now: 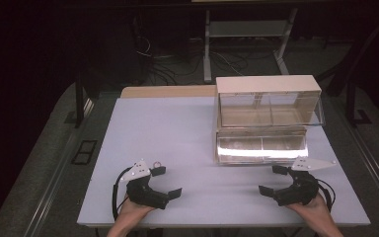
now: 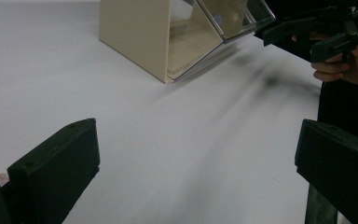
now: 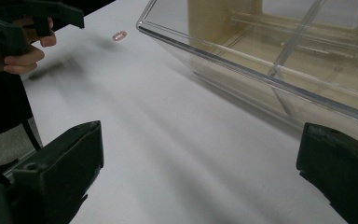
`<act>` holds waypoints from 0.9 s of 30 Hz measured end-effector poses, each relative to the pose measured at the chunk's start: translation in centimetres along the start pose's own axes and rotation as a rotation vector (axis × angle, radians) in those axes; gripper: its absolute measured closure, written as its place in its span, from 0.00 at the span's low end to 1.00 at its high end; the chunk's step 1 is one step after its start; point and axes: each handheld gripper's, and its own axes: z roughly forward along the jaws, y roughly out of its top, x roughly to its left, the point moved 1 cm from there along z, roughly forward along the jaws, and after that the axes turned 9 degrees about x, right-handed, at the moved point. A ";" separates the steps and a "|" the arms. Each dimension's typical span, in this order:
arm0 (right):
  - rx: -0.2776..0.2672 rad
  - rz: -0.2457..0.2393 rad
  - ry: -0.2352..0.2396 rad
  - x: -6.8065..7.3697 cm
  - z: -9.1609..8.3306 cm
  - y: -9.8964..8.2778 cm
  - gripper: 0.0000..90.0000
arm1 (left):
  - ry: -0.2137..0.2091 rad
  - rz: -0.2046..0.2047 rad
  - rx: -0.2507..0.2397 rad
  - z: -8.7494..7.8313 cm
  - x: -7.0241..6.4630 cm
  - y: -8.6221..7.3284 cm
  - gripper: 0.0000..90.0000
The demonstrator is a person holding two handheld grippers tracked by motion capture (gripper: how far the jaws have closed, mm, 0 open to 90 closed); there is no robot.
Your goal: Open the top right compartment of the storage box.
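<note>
Clear plastic fronts the one beige storage box, which stands toward the far right of the white table; its two tilt-out bins, one above the other, both hang open, each split into two compartments that look bare. Just left of the box's lower bin and nearer the person lies one small pinkish ring, right beside the left gripper. I judge it light, stiff and slippery on this smooth top, likely best pinched across its rim. Two grippers rest near the table's near edge, each held in a hand: the left one has its jaws spread wide around nothing, and the right gripper, just in front of the box, is likewise released.
</note>
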 end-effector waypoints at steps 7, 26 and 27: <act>0.010 0.005 0.007 0.0 0.0 0.0 0.00 | -0.002 0.000 -0.003 0.0 0.0 0.0 0.00; 0.016 0.024 0.031 0.3 -0.7 -0.1 0.00 | -0.003 -0.005 0.000 0.1 -0.1 0.1 0.00; 0.022 0.030 0.032 0.4 -0.7 -0.1 0.00 | -0.003 -0.005 0.000 0.1 -0.1 0.1 0.00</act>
